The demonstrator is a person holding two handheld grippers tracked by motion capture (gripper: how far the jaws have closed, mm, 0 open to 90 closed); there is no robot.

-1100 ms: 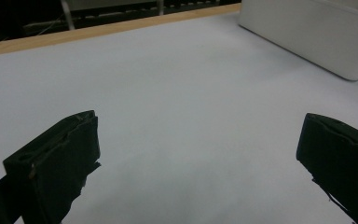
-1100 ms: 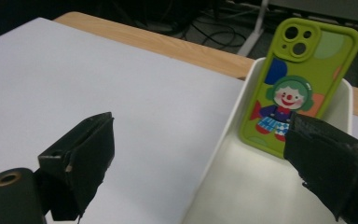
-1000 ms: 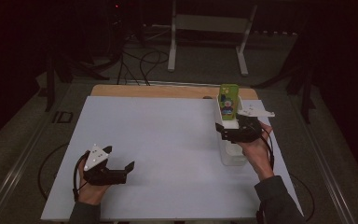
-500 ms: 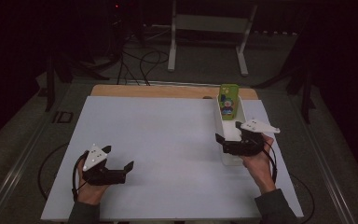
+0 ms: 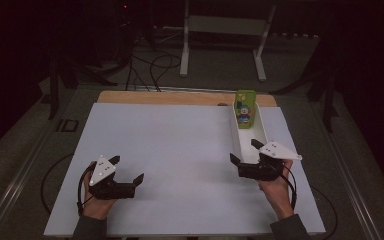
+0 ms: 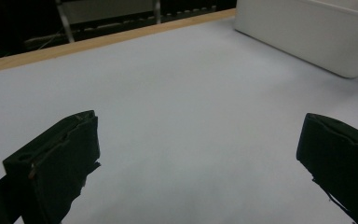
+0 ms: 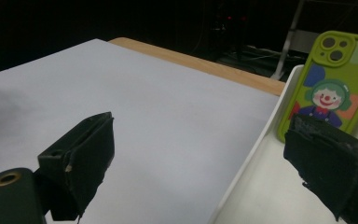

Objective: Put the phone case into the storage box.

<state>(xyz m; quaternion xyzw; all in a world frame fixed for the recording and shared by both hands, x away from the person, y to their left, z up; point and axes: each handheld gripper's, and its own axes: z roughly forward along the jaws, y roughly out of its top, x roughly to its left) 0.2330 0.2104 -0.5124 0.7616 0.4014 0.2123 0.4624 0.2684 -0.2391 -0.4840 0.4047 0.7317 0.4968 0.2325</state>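
Observation:
A green phone case (image 5: 244, 107) with a clown picture leans upright at the far end of a long white tray (image 5: 236, 141); the right gripper view shows the case (image 7: 335, 79) above the tray's rim (image 7: 242, 177). My right gripper (image 5: 246, 151) is open at the tray's near end, one jaw over the tray and the other outside its left wall, holding nothing. My left gripper (image 5: 127, 168) rests open at the near left of the white sheet (image 5: 170, 150), empty. From the left gripper view, the tray's wall (image 6: 307, 32) lies far ahead.
The white sheet covers a wooden table whose far edge (image 5: 180, 97) shows as a bare strip. Beyond it stand a metal stand (image 5: 220, 45), dark equipment and cables on the floor. The sheet's middle (image 6: 168, 93) is bare.
My right gripper has pulled back toward me along the tray, from near the phone case to the tray's near end. The left gripper has stayed put.

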